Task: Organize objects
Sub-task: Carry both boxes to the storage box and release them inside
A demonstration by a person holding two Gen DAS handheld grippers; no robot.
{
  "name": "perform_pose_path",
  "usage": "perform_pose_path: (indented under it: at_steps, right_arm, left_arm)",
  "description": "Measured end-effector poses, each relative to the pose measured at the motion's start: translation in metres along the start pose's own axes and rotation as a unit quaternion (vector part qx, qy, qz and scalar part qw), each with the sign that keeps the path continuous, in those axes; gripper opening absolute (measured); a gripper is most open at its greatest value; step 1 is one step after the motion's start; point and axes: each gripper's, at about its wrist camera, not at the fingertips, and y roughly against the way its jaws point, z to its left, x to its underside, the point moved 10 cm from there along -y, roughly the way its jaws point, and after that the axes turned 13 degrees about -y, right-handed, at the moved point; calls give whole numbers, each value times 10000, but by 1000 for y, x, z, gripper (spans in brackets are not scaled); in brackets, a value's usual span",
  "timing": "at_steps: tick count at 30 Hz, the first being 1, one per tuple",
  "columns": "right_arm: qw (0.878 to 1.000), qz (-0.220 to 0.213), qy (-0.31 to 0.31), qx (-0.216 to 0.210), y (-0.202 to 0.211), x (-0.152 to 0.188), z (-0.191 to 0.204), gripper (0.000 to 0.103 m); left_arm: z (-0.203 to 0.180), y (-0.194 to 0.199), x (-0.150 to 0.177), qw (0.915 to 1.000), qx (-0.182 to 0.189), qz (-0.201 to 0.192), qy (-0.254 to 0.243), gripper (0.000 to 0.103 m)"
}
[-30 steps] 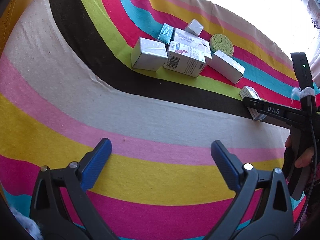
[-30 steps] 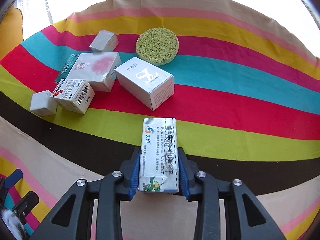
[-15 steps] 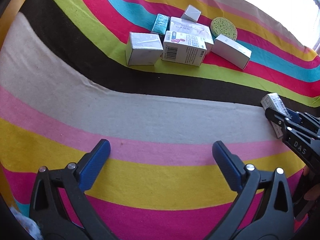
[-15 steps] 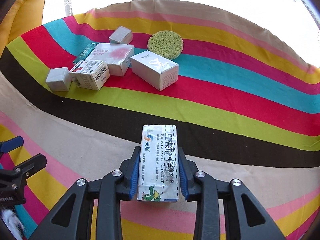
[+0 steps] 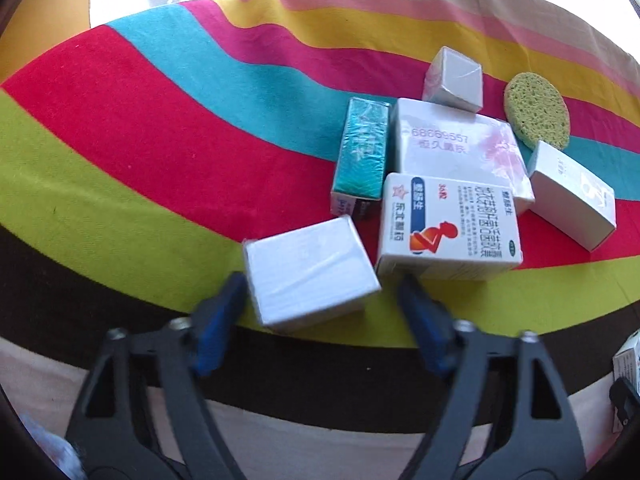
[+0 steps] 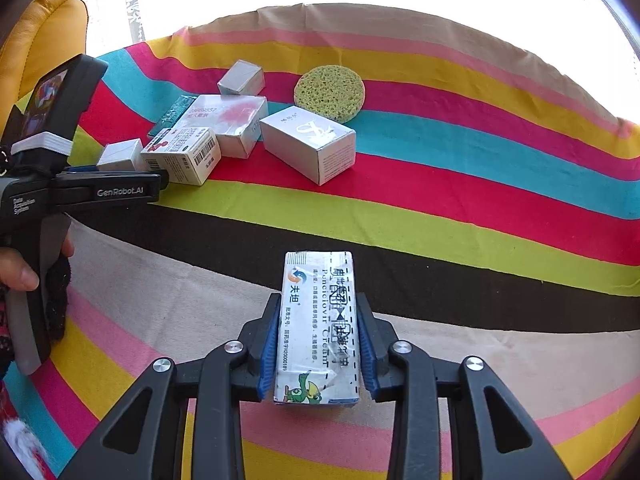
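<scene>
Striped cloth (image 6: 440, 208) covers the table. My right hand-held gripper (image 6: 316, 344) clamps the cream box (image 6: 316, 320), apart from the pile. Left hand-held gripper (image 5: 320, 312), wide, straddles a white box (image 5: 308, 272). I judge 6 boxes and the sponge (image 5: 536, 110) remain unsorted.

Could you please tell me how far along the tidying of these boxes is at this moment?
Nothing looks sorted yet. In hand: the right tongs are shut on the cream box, held over the striped cloth, apart from the pile. The left tongs are open around the plain white box, not yet closed. Left: the star box, teal box, pink box, sponge and others remain clustered.
</scene>
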Motion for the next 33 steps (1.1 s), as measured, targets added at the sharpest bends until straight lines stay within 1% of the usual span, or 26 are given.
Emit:
perform_pose_path:
  at_steps: [1,3,4,5,6,8,10,11,13,15,17,19,21,22,26,33]
  right_arm:
    - [10000,2,-10,-12,0,0,0,36]
    - [10000,2,-22,-34,0,0,0,36]
    - [10000,2,-21,-33,0,0,0,36]
    - [10000,4,-26,-42,0,0,-1,36]
    - [10000,6,-27,-43,0,0,-1,36]
    - [10000,3,-18,-34,0,0,-1,35]
    - [10000,3,-18,-31,-1,0,-1,35]
    - [10000,4,-18,-30,-1,0,-1,35]
    - [10000,0,-15,-23,-1,1,-1,35]
    - [10000,-1,-11,-18,0,1,-1,35]
    - [10000,-1,-12,-17,-1,1,-1,35]
    - [10000,-2,-11,-16,-1,0,-2,36]
    - [10000,1,-8,-16,-1,1,-2,35]
    - [10000,0,-5,-13,-1,1,-2,35]
    - [10000,-2,-8,-19,0,1,-2,36]
    - [10000,4,-19,-21,1,0,-2,35]
  left_arm:
    - [2,3,4,9999,112,-27,89,54]
    - [8,18,15,9986,363,-220,318,54]
    - [9,28,23,9974,546,-243,403,54]
    - [8,39,33,9954,806,-250,457,54]
    - [5,51,44,9935,1014,-253,452,54]
    - [-3,72,67,9913,1277,-202,237,54]
    - [-20,88,81,9872,1589,-129,67,54]
    - [-24,94,89,9857,1680,-104,-21,54]
    - [-36,99,102,9848,1725,-21,-188,54]
    - [-40,95,109,9861,1636,27,-276,54]
    - [-39,97,110,9887,1471,-69,-296,54]
    - [-40,95,108,9892,1434,-84,-280,56]
    - [-38,96,109,9908,1302,-191,-322,62]
    - [-38,94,106,9911,1283,-213,-275,62]
    - [-35,91,104,9911,1305,-230,-161,61]
    - [-34,91,103,9911,1300,-252,-151,61]
